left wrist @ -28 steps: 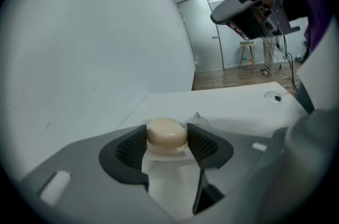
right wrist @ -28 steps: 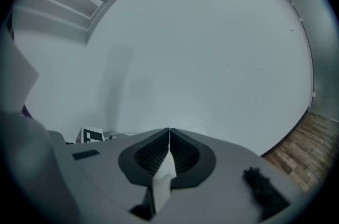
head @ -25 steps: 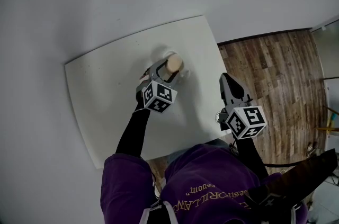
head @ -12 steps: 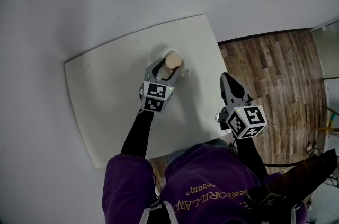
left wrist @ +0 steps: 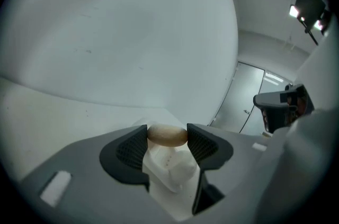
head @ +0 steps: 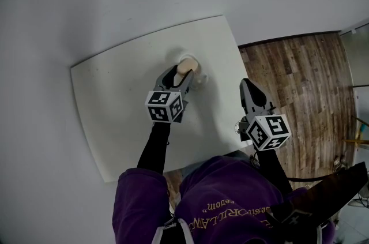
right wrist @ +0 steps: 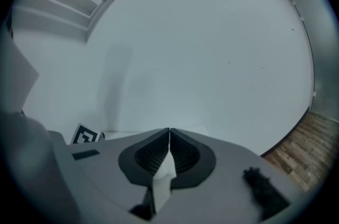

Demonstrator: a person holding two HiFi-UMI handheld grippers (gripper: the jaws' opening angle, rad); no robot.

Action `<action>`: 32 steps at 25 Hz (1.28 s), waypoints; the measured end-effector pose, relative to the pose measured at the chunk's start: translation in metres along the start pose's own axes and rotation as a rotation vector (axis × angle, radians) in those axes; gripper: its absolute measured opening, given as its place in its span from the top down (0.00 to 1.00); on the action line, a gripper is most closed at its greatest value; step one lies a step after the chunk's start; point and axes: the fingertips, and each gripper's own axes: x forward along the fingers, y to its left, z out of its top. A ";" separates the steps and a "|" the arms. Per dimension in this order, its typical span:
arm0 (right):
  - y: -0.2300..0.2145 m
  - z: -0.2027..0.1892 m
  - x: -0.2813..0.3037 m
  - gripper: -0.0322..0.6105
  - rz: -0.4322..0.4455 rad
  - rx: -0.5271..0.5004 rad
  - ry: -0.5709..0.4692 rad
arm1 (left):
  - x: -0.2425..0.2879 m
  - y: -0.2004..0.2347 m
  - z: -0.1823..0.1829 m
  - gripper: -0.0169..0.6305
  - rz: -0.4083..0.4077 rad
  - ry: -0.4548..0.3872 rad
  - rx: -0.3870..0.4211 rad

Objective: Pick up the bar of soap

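Left gripper [left wrist: 167, 144] clamps soap bar [left wrist: 167, 135] over white dish [left wrist: 172, 167], mid-frame; right gripper [right wrist: 169, 135] closed, empty, lower right at table [head: 115, 98] edge.

Tan soap [head: 187, 67], white table [head: 109, 104], wood-grain floor [head: 305, 81]

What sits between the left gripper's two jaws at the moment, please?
The tan bar of soap, gripped at both ends by the left gripper; the left gripper view shows this plainly.
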 end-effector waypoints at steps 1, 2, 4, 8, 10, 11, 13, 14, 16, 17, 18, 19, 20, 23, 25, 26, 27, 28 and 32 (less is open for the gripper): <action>0.001 0.000 0.000 0.94 0.001 0.000 0.000 | -0.001 0.001 0.000 0.60 0.002 -0.007 -0.022; 0.001 0.000 0.001 0.94 0.002 0.000 0.001 | -0.002 0.002 0.000 0.60 0.006 -0.008 -0.029; 0.002 -0.001 0.002 0.94 0.003 -0.002 0.003 | -0.001 0.001 -0.001 0.60 0.018 0.006 -0.005; 0.001 -0.001 0.002 0.94 0.004 -0.001 0.004 | -0.001 -0.004 -0.001 0.60 0.037 0.027 0.002; 0.001 -0.001 0.002 0.94 0.004 -0.001 0.004 | -0.003 -0.006 -0.002 0.60 0.042 0.019 -0.030; 0.001 -0.001 0.002 0.94 0.004 0.000 0.004 | -0.004 -0.006 -0.002 0.60 0.044 0.010 -0.051; 0.001 -0.001 0.002 0.94 0.004 0.000 0.004 | -0.006 -0.005 -0.001 0.60 0.041 -0.017 -0.098; 0.001 0.000 0.002 0.94 0.004 0.000 0.004 | -0.007 -0.005 0.000 0.61 0.039 -0.031 -0.125; 0.000 0.000 0.002 0.94 0.003 0.000 0.003 | -0.009 -0.003 0.002 0.61 0.041 -0.058 -0.178; 0.000 0.000 0.002 0.94 0.003 0.001 0.004 | -0.010 -0.001 0.002 0.61 0.044 -0.069 -0.202; 0.000 0.000 0.001 0.94 0.002 0.001 0.004 | -0.011 0.000 0.003 0.61 0.045 -0.080 -0.224; 0.000 -0.001 0.001 0.94 0.002 0.001 0.004 | -0.013 0.001 0.004 0.61 0.040 -0.095 -0.247; 0.001 -0.001 0.001 0.94 0.002 0.001 0.004 | -0.014 0.002 0.005 0.61 0.030 -0.112 -0.270; 0.000 0.000 0.000 0.94 0.000 0.000 0.003 | -0.017 0.004 0.009 0.61 -0.009 -0.168 -0.338; 0.001 0.000 0.000 0.94 -0.002 -0.001 0.002 | -0.019 0.007 0.013 0.61 -0.044 -0.213 -0.393; 0.001 0.000 0.000 0.94 -0.002 -0.002 0.001 | -0.022 0.009 0.015 0.61 -0.064 -0.236 -0.419; 0.002 0.000 -0.001 0.94 -0.002 -0.004 0.002 | -0.024 0.011 0.017 0.61 -0.083 -0.258 -0.440; 0.002 0.000 -0.001 0.94 -0.002 -0.007 0.002 | -0.026 0.012 0.020 0.61 -0.100 -0.276 -0.453; 0.001 0.003 -0.001 0.94 -0.004 -0.013 0.000 | -0.036 0.011 0.037 0.62 -0.191 -0.363 -0.512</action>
